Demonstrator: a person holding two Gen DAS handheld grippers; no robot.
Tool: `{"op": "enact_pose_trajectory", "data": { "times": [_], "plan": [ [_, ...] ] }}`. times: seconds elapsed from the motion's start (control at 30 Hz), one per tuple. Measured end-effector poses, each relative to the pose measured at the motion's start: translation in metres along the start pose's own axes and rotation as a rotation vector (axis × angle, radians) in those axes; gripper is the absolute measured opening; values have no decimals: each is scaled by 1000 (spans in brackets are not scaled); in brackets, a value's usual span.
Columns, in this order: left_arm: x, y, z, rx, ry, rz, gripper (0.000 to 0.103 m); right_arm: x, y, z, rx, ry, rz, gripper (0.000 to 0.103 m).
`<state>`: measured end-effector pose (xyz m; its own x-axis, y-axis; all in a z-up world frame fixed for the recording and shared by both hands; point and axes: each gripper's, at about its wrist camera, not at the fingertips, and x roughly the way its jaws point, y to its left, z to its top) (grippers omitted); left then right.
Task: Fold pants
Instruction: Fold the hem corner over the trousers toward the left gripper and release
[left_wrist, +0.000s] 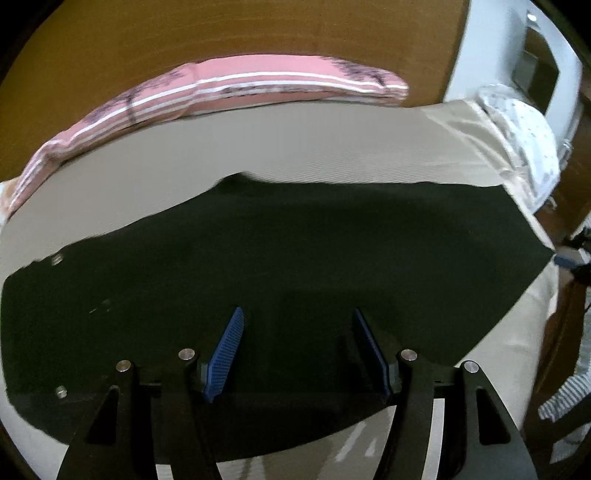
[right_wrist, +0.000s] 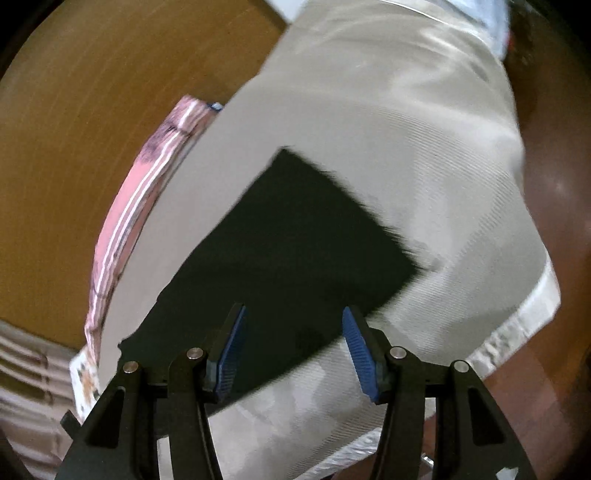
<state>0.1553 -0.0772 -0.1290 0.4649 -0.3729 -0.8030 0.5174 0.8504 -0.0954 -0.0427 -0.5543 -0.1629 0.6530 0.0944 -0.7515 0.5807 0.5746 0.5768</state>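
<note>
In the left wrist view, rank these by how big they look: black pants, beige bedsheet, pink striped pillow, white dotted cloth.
1. black pants, though they lie nearest the camera, so their lead over the sheet is unsure
2. beige bedsheet
3. pink striped pillow
4. white dotted cloth

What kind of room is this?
Probably a bedroom: black pants lie on a bed with a beige sheet, a pink striped pillow at its far edge against a wooden headboard.

Dim warm indoor light, heavy fisheye bending, motion blur in right view
</note>
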Motion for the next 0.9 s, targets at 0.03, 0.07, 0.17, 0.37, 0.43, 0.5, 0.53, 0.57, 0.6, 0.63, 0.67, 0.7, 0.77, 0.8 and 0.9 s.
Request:
{"op": "enact_pose_trajectory", "data": {
  "times": [0.03, 0.07, 0.17, 0.37, 0.43, 0.5, 0.53, 0.57, 0.6, 0.63, 0.67, 0.7, 0.77, 0.8, 0.9],
  "plan": [
    [3, -11, 4, 7, 6, -29, 62, -1, -11, 0, 32, -3, 11, 51],
    [5, -19, 8, 15, 12, -47, 62, -1, -17, 0, 49, -6, 19, 51],
    [13, -44, 16, 55, 26, -79, 62, 0, -33, -2, 96, -9, 46, 51],
    [30, -82, 20, 119, 65, -107, 62, 8, -45, -1, 119, -24, 87, 39],
    [36, -87, 19, 122, 79, -110, 62, 14, -48, 2, 131, -38, 88, 34],
    [41, -89, 17, 119, 95, -109, 62, 16, -54, 4, 144, -68, 112, 32],
    [45, -89, 15, 117, 107, -113, 62, 18, -56, 6, 153, -80, 125, 30],
    [48, -90, 14, 118, 115, -111, 62, 20, -57, 9, 159, -91, 128, 26],
    [51, -91, 13, 124, 119, -103, 62, 21, -58, 11, 158, -98, 127, 21],
    [51, -93, 11, 135, 107, -95, 62, 23, -59, 13, 154, -104, 120, 18],
    [50, -94, 9, 146, 101, -88, 62, 25, -58, 14, 149, -105, 111, 13],
    [51, -95, 8, 155, 99, -81, 62, 26, -58, 15, 148, -102, 108, 11],
    [51, -97, 6, 166, 92, -73, 62, 25, -57, 14, 150, -100, 108, 9],
    [52, -97, 6, 168, 90, -74, 62, 25, -55, 15, 151, -100, 106, 9],
    [52, -92, 11, 143, 97, -100, 62, 19, -40, 17, 144, -104, 141, 8]
  ]
}}
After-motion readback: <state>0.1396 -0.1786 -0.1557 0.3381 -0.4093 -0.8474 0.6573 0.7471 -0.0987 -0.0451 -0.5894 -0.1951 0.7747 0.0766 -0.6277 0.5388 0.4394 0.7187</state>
